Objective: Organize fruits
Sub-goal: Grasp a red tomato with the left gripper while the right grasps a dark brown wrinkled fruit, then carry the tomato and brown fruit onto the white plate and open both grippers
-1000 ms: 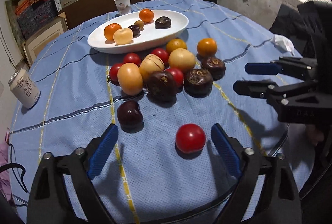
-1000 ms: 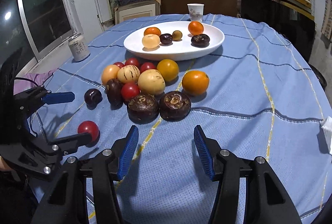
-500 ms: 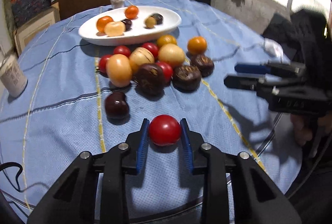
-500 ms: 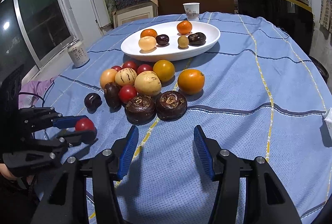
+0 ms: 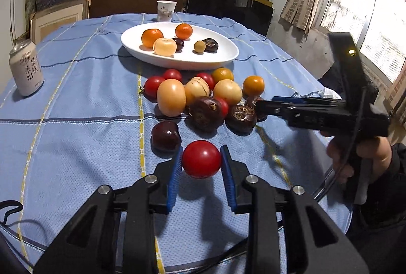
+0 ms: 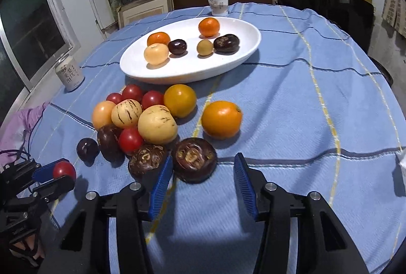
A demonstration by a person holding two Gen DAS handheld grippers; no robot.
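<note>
On the blue tablecloth (image 5: 76, 122), the left gripper (image 5: 201, 162) squeezes a red tomato (image 5: 201, 159), while the right gripper (image 6: 203, 172) has been closing, pads not yet touching the dark brown fruit (image 6: 194, 160) between them.

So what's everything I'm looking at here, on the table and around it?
cloth: one, blue striped, over the table
plate: one, white, far middle
plate fruit: six, orange, pale, tan, dark, on the plate
pile: thirteen fruits, red, orange, pale, dark, on the cloth before the plate
tomato: one, red, in the left claw
can: one, white, left side of the cloth
cup: one, white, behind the plate
left claw: one, black with blue pads, shut on the tomato
right claw: one, black with blue pads, open, just been closing, a dark fruit partly between its pads
hand: one, holding the right claw
</note>
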